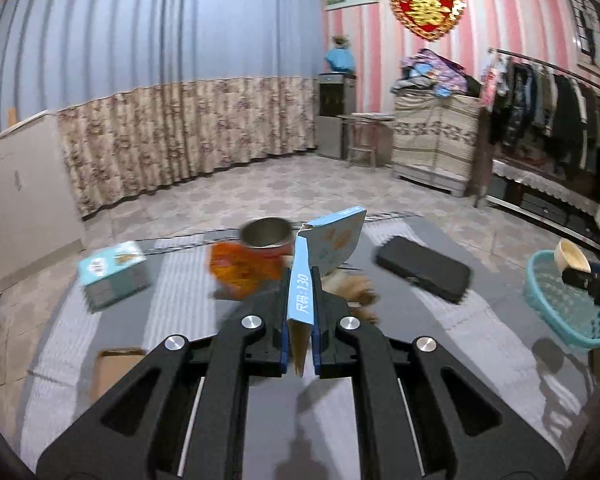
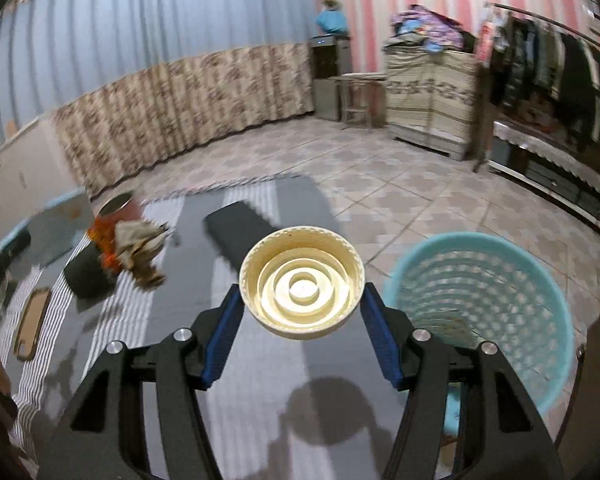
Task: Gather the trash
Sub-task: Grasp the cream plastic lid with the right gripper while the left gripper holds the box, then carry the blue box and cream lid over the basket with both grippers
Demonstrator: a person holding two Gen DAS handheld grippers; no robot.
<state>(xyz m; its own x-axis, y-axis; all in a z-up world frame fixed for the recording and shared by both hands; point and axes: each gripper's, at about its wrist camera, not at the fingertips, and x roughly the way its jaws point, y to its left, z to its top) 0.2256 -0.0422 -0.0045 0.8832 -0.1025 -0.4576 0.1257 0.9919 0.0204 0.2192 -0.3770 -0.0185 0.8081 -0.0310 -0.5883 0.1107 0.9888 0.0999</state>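
Observation:
My left gripper (image 1: pixel 302 280) is shut on a flattened light blue carton (image 1: pixel 332 244), pinched by its edge and lifted over the grey table (image 1: pixel 260 408). My right gripper (image 2: pixel 302 296) is shut on a cream plastic lid (image 2: pixel 302 282), hollow side facing the camera, held above the table just left of the turquoise mesh basket (image 2: pixel 496 292). In the left wrist view the same basket (image 1: pixel 560 300) sits at the table's right edge, with the lid (image 1: pixel 572 256) over it. Crumpled brown paper (image 2: pixel 140 248) and an orange wrapper (image 1: pixel 240 268) lie on the table.
A metal tin (image 1: pixel 266 236), a blue tissue box (image 1: pixel 112 276), a black case (image 1: pixel 424 268) and a brown cardboard piece (image 2: pixel 32 322) lie on the table. Tiled floor, floral curtains, a covered cabinet (image 1: pixel 436 140) and a clothes rack (image 1: pixel 552 100) surround it.

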